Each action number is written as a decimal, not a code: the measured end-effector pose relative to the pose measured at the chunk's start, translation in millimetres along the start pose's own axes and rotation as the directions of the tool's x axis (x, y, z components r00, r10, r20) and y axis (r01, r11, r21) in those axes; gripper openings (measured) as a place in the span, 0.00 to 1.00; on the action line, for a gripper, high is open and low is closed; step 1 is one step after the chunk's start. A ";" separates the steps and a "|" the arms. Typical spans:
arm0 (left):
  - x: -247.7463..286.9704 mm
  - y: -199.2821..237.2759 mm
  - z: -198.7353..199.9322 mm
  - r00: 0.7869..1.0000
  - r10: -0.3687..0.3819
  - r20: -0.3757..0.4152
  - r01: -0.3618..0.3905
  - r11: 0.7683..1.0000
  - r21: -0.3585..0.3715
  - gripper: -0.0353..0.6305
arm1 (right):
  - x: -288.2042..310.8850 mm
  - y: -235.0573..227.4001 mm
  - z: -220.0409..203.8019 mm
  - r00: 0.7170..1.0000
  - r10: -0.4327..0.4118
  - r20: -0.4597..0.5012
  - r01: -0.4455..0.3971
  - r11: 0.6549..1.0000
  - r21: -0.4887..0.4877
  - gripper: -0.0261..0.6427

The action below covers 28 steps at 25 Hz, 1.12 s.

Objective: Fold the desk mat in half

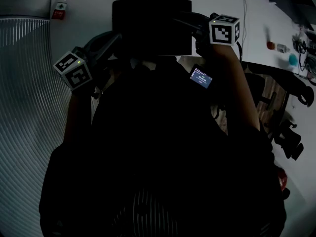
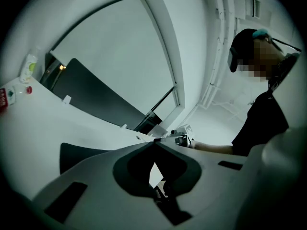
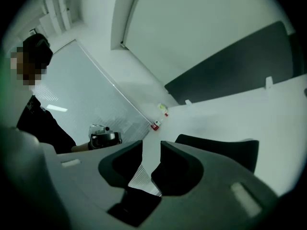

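The dark desk mat [image 1: 150, 26] lies on the white table [image 1: 217, 4] ahead of me; the head view is too dark to show whether it is folded. My left gripper [image 2: 153, 142] is raised off the table with its jaw tips together and nothing between them; its marker cube [image 1: 74, 70] hangs left of the mat. My right gripper [image 3: 151, 147] is open, a bare gap between its jaws; its cube [image 1: 224, 28] sits at the mat's right edge. An edge of the mat [image 3: 225, 150] shows behind the right jaw and in the left gripper view [image 2: 79, 155].
A red-capped bottle [image 1: 60, 6] stands at the table's far left corner. Small items [image 1: 279, 47] lie on the table's right side. A ribbed floor [image 1: 24, 107] runs along the left, and chair legs [image 1: 289, 137] are at the right. A dark panel [image 3: 230, 71] backs the table.
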<state>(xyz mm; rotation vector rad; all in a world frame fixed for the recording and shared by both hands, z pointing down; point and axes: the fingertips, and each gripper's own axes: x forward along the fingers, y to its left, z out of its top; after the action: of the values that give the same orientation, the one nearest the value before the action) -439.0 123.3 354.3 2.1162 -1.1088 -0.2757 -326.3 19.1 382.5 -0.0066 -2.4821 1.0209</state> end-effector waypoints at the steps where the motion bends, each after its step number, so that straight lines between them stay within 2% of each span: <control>1: 11.4 -7.8 5.6 1.000 -0.022 -0.022 0.023 1.000 0.013 0.06 | -17.7 2.6 3.1 0.999 -0.024 0.030 0.024 1.000 -0.009 0.21; 7: 88.2 -56.3 21.9 0.982 -0.143 -0.119 0.157 0.980 0.118 0.06 | -84.8 15.9 13.6 0.981 -0.091 0.170 0.106 0.991 -0.080 0.16; 10: 124.2 -85.2 26.0 0.970 -0.186 -0.154 0.213 0.961 0.178 0.06 | -111.1 12.9 13.5 0.970 -0.122 0.212 0.148 0.982 -0.113 0.05; 13: 148.3 -111.4 26.9 0.957 -0.223 -0.187 0.265 0.934 0.240 0.06 | -132.8 17.5 21.5 0.953 -0.150 0.262 0.198 0.966 -0.168 0.04; 17: 170.3 -130.6 28.1 0.955 -0.219 -0.200 0.271 0.918 0.288 0.06 | -155.3 22.6 31.5 0.929 -0.169 0.328 0.244 0.949 -0.201 0.04; 20: 189.0 -130.6 23.8 0.958 -0.209 -0.196 0.260 0.922 0.287 0.06 | -168.7 12.4 32.1 0.924 -0.178 0.339 0.258 0.943 -0.210 0.04; 28: 205.3 -126.9 23.0 0.967 -0.183 -0.179 0.227 0.935 0.273 0.06 | -187.7 4.8 48.3 0.926 -0.141 0.349 0.231 0.945 -0.232 0.04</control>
<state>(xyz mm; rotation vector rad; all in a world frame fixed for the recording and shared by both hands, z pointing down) -245.7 -1.9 278.7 2.4763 -0.8820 -0.0459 -178.5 -42.0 272.8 0.3378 -2.8393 0.6372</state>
